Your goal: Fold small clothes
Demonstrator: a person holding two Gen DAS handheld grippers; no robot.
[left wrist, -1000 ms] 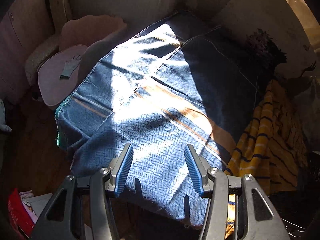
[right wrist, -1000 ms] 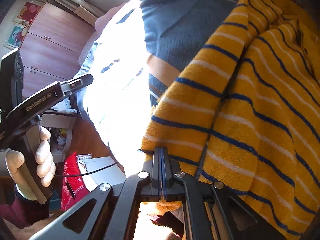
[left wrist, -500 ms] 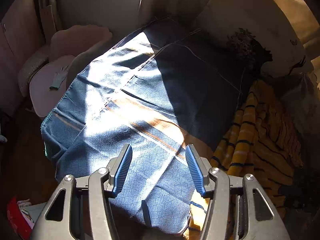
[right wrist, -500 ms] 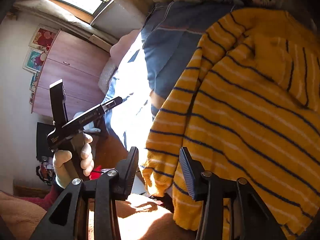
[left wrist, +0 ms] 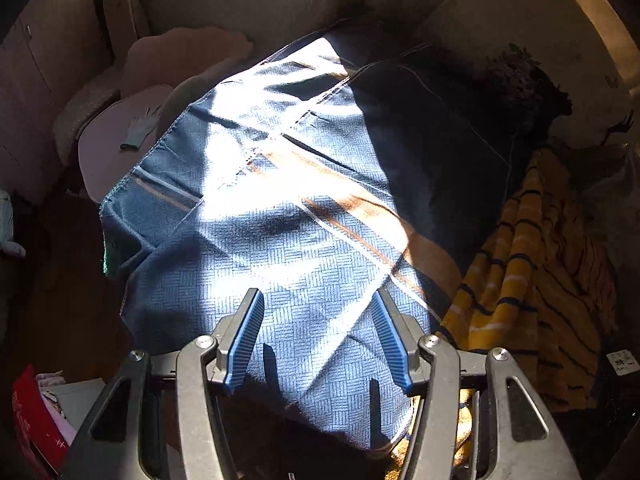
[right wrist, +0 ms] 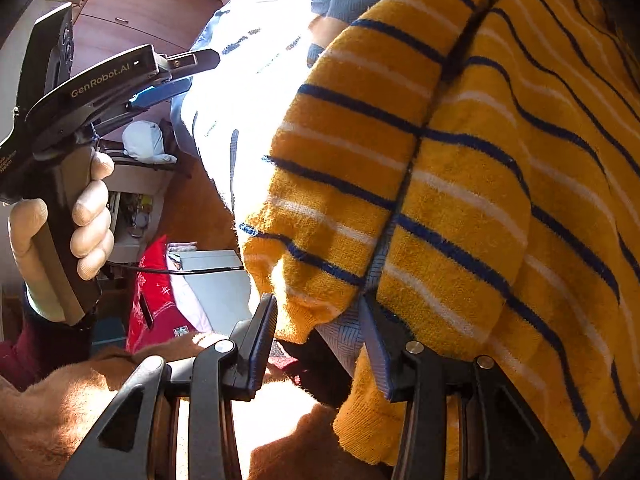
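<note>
The left claw hangs with its jaws apart and empty above the blue woven cloth; the yellow striped sweater lies at its three o'clock, bunched on that cloth. The right claw is also spread, its jaws either side of the sweater's hem, gripping nothing. The risk: closing here could pinch the blue cloth under the hem too, dragging both and spoiling the fold.

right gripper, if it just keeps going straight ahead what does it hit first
Most likely the yellow striped sweater: its hem hangs right between the open fingers of the right gripper. Depth is hard to judge, but nothing else shows in front of it.
</note>
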